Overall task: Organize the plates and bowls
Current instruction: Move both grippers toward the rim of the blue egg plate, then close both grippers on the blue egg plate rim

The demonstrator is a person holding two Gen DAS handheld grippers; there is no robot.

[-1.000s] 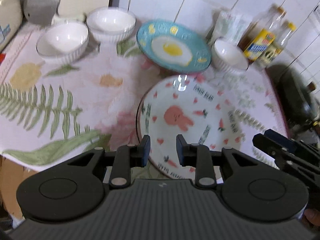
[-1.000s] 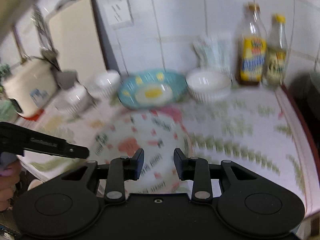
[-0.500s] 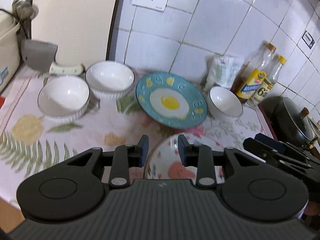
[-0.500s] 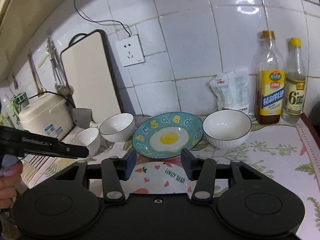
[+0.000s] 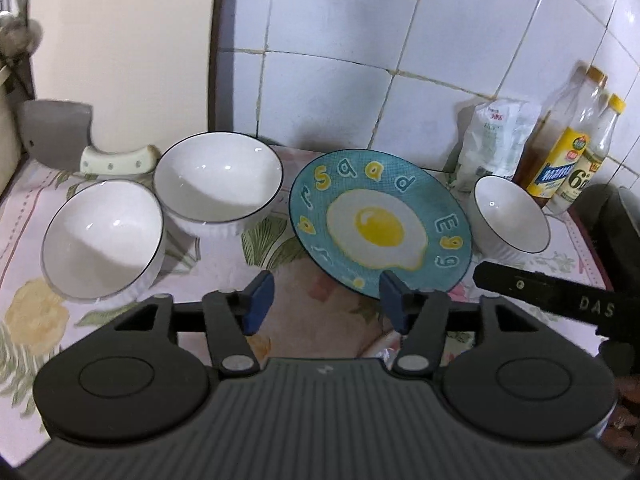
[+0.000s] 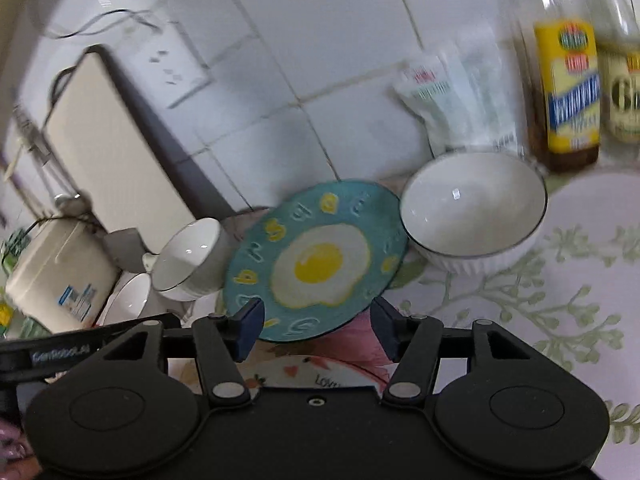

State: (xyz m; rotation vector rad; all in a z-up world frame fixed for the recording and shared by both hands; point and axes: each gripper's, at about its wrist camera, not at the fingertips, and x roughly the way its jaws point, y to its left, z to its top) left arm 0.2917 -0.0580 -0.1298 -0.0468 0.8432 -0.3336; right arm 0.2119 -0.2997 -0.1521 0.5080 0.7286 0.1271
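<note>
A blue fried-egg plate (image 5: 380,224) lies on the flowered cloth with two white bowls (image 5: 104,240) (image 5: 218,178) to its left and a third bowl (image 5: 510,216) to its right. My left gripper (image 5: 326,302) hovers before the plate, its jaws opening on bare cloth. My right gripper (image 6: 318,330) has its jaws opening too; the blue plate's (image 6: 316,260) near rim sits between the pads, untouched. The right-hand bowl (image 6: 472,208) is just beyond. A white bear-print plate (image 6: 304,372) shows under the right gripper.
Two oil bottles (image 5: 568,160) and a white bag (image 5: 496,140) stand against the tiled wall. A dark pot (image 5: 616,216) is at the right edge. At the left are a cutting board (image 5: 120,52), a cleaver (image 5: 56,132) and a rice cooker (image 6: 60,276).
Both grippers have moved forward over the bear-print plate toward the blue plate, and both jaws have spread wider. The right view has tilted.
</note>
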